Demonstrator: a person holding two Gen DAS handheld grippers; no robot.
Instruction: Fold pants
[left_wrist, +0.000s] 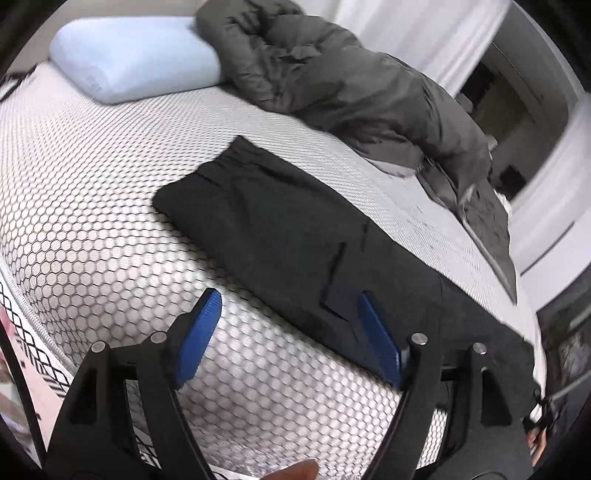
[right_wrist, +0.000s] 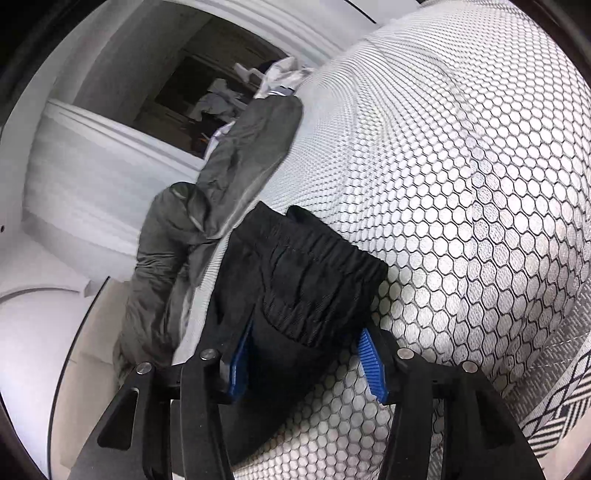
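The left hand-held gripper (left_wrist: 286, 334) stands wide open over the bed (left_wrist: 92, 229) with nothing between its blue pads, its right pad just at the near edge of the black pants (left_wrist: 280, 229), which lie folded lengthwise across the mattress. The right hand-held gripper (right_wrist: 308, 356) sits partly open around the gathered waistband, though whether its pads press the cloth I cannot tell. The fabric looks soft, light and limp — best taken at the thick elastic waistband or a seam, where the 2 layers bunch and hold.

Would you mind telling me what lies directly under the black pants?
The black pants lie folded on the mattress with its honeycomb-patterned cover, which shows all around them. Whatever sits beneath the fabric itself, or between its folded layers, is covered and cannot be seen.
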